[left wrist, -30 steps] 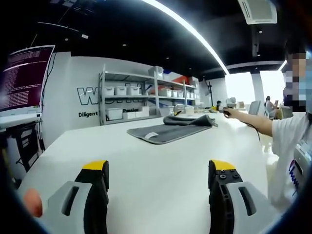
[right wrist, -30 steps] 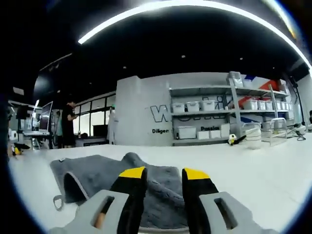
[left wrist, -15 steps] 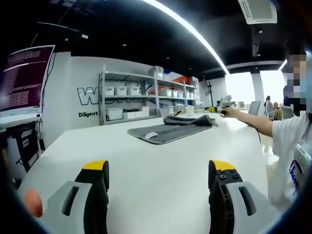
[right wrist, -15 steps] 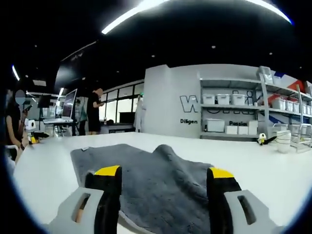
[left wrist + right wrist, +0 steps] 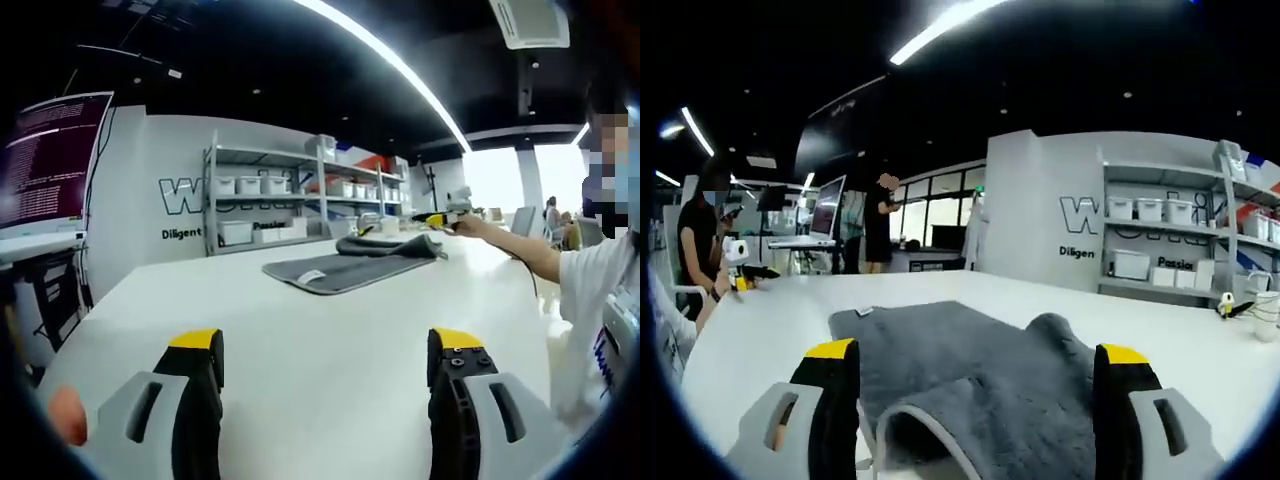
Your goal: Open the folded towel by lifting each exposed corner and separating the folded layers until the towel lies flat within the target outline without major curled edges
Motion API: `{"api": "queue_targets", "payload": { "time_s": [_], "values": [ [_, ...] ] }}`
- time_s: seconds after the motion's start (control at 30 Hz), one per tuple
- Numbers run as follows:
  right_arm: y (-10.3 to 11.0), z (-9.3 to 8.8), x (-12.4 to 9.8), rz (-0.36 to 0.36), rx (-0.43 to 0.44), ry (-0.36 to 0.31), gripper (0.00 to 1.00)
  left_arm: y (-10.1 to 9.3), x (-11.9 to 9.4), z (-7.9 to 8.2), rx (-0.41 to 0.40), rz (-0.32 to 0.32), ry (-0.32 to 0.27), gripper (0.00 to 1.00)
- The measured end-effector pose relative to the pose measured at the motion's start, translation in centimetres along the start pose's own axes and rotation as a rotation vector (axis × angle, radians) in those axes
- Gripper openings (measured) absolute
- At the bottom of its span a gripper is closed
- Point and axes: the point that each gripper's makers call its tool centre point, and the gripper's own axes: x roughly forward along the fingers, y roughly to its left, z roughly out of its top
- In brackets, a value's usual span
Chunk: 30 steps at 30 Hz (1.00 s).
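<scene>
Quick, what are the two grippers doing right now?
Left gripper: open, holding nothing.
Right gripper: open, over the towel.

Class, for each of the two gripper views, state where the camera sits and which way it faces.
Left gripper view: rides the left tool, low over the white table, facing the distant grey towel; open jaws and the person's outstretched arm show.
Right gripper view: rides the right tool, close over the towel; open jaws show.
Shared: towel, table, shelving.
</scene>
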Motion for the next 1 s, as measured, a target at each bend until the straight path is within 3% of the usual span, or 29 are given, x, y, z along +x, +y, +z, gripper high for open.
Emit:
{"api": "queue_targets", "payload": {
  "time_s": [0.2, 0.4, 0.47, 0.63, 0.73, 0.83, 1.0],
  "values": [
    [2.9, -1.9, 0.9, 0.06, -0.014, 0.166, 0.99, 0.1, 0.0, -0.2, -0.007, 0.009, 0.007, 0.83],
    [4.7, -2.9, -0.7, 0.024, -0.009, 0.263, 0.99, 0.7, -0.1, -0.4, -0.004, 0.053, 0.02, 0.82],
    [4.5, -2.9, -1.5, -0.005, -0.019, 0.285, 0.99, 0.8, -0.1, -0.4, -0.005, 0.059, 0.021, 0.83],
    [2.7, -3.2, -4.1, -0.108, 0.053, 0.328, 0.99, 0.6, 0.2, -0.5, -0.027, 0.047, 0.03, 0.83],
    [0.5, -3.6, -5.5, -0.168, 0.034, 0.391, 0.99, 0.3, 0.6, -1.2, -0.047, 0.055, 0.108, 0.84],
    [-0.1, -3.4, -5.9, -0.17, 0.038, 0.392, 0.99, 0.1, 1.2, -1.7, -0.027, 0.062, 0.204, 0.84],
    [-0.5, -3.0, -6.1, -0.146, 0.034, 0.41, 0.99, -1.4, 3.8, 0.4, -0.002, 0.0, 0.257, 0.84]
  ]
}}
